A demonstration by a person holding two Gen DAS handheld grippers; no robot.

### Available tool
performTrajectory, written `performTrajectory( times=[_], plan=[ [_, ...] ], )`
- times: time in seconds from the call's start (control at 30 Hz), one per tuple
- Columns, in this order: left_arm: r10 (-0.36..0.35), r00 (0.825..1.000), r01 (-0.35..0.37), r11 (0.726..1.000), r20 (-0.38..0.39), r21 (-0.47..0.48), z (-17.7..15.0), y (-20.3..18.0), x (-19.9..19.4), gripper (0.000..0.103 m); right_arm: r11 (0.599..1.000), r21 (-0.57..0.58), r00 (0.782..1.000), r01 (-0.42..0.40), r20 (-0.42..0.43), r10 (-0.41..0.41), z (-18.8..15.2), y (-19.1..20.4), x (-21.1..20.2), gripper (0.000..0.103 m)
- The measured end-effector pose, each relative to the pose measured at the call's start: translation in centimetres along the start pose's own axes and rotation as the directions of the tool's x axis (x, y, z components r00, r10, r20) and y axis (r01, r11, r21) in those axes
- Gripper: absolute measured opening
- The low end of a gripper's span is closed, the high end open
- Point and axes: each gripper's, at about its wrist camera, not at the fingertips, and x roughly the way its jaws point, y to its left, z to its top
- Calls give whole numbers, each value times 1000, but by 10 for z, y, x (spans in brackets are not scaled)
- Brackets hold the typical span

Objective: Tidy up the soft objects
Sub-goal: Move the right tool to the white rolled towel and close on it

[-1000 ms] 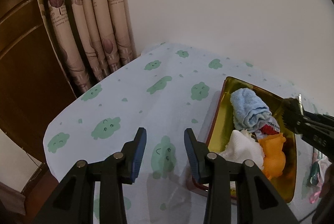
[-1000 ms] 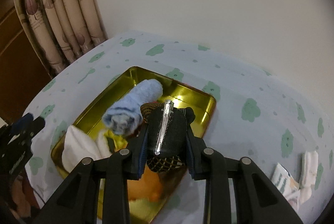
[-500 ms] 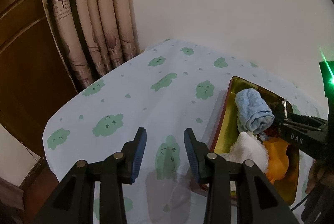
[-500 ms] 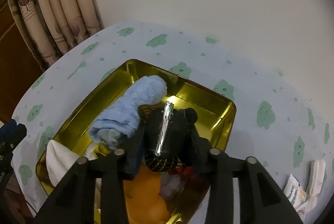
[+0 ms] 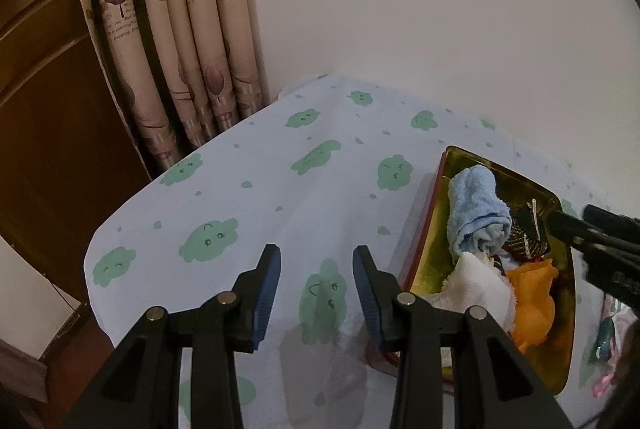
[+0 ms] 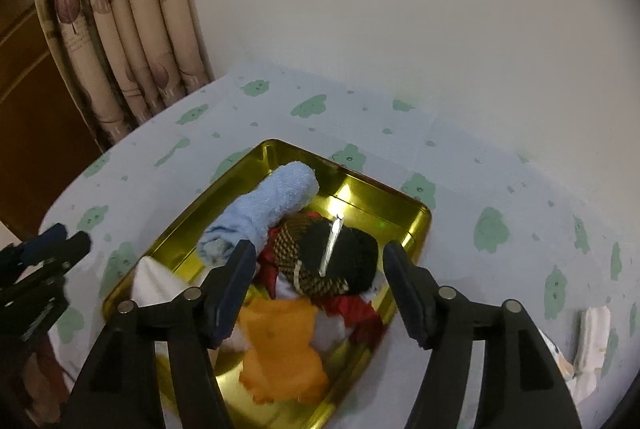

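The right gripper [image 6: 320,269], earlier clamped on the black hair clip [image 6: 336,255], now stands wide open. The clip rests in the gold tray [image 6: 384,197].

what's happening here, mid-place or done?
A person with tongs in each hand is sorting soft things into a gold tray. The right tongs are open above the tray, with the black hair clip lying between the fingers on the pile, not gripped. A rolled blue towel, a white cloth and an orange toy are also in the tray. The left tongs are open and empty over the tablecloth beside it.
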Motion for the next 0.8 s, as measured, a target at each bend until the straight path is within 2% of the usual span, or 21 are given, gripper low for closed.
performTrajectory(
  times=[0.2, 0.4, 0.47, 0.53, 0.63, 0.8],
  plan=[
    [7, 1000, -7, 1000, 5, 14, 0, -3, -2, 38, 997, 60, 999, 53, 8, -53, -24, -47, -34, 63],
    [15, 1000, -16, 999, 12, 45, -2, -10, -4, 38, 962, 189, 981, 196, -29, -194, -55, -138, -61, 64],
    [14, 1000, -14, 999, 12, 52, -3, -11, -4, 38, 942, 238, 971, 237, -47, -232, -64, -167, -65, 73],
    [3, 1000, -3, 998, 7, 61, -4, -14, -4, 38, 918, 279, 960, 281, -85, -268, -75, -195, -65, 78],
    [-7, 1000, 6, 996, 10, 89, -6, -21, -5, 38, 884, 339, 947, 321, -137, -292, -90, -236, -60, 78],
    [-33, 998, 26, 992, 52, 124, -8, -30, -14, 38, 858, 382, 937, 344, -203, -285, -100, -271, -39, 79]
  ],
)
